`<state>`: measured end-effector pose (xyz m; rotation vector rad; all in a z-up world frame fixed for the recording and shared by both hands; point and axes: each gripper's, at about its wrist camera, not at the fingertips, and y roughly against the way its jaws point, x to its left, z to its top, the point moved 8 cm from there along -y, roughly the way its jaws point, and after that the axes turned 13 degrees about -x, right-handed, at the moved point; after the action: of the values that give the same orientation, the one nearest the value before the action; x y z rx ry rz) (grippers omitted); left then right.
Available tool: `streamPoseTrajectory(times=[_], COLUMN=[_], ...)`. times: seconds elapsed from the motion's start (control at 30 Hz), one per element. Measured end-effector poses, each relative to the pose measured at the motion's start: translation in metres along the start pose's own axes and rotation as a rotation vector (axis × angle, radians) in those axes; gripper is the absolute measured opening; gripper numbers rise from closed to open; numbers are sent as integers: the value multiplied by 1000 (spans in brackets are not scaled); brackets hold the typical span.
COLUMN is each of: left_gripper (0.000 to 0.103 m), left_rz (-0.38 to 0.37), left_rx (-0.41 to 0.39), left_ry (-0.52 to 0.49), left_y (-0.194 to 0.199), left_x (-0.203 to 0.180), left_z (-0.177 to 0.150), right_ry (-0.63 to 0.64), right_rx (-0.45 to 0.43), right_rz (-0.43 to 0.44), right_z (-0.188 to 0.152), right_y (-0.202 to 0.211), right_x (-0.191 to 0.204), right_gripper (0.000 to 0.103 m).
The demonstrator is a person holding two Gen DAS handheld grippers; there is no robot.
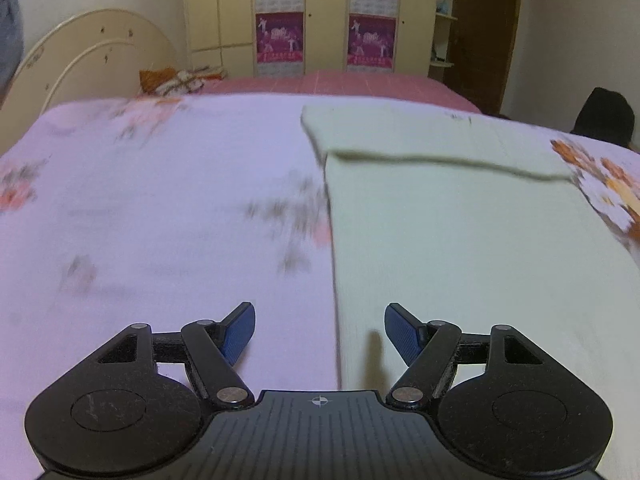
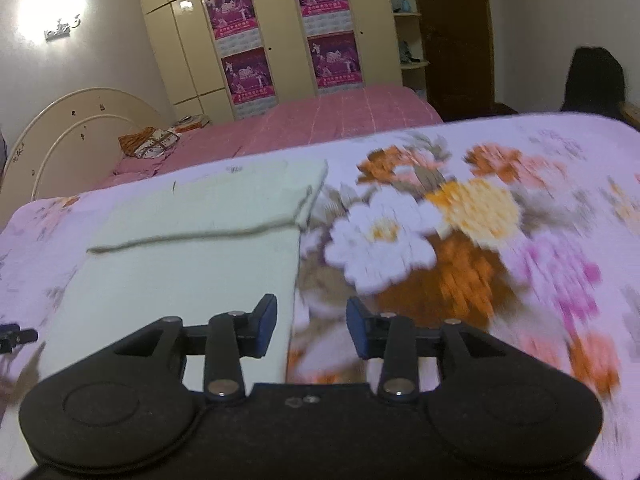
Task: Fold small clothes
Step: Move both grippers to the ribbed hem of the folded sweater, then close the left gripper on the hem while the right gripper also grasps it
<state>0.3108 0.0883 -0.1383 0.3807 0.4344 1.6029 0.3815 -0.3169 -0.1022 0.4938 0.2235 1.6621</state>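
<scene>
Item one: a pale cream knitted garment (image 1: pixel 460 216), folded, its upper layer's edge lying across it, flat on the lilac flower-printed bedsheet (image 1: pixel 160 200). In your right view the garment (image 2: pixel 192 248) lies left of a large orange and white bloom.

Item two: your left gripper (image 1: pixel 320 330), jaws wide, nothing between them, above the garment's left edge.

Item three: your right gripper (image 2: pixel 312 326), jaws partly apart, empty, above the garment's right edge.

Background: pink bed (image 2: pixel 320 120), cream wardrobe (image 1: pixel 328 16).
</scene>
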Motion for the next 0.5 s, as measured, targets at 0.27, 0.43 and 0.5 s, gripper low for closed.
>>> streamPoseTrajectory(times=[0.27,0.43,0.5], left_gripper=[60,60,56], left_rz=[-26,-65,-93], left_rx=[42,77,93], left_ry=[67,144,184], left_y=[62,87,93], left_x=[9,14,16], left_z=[-40,-63,-72], right_ry=[-90,-204,-233], right_rx=[58,111,126], right_rz=[-30,-10,-9], right_z=[-56,-87,-99], right_y=[58,85,95], right_x=[2,6,7], right_gripper=[39,39,40])
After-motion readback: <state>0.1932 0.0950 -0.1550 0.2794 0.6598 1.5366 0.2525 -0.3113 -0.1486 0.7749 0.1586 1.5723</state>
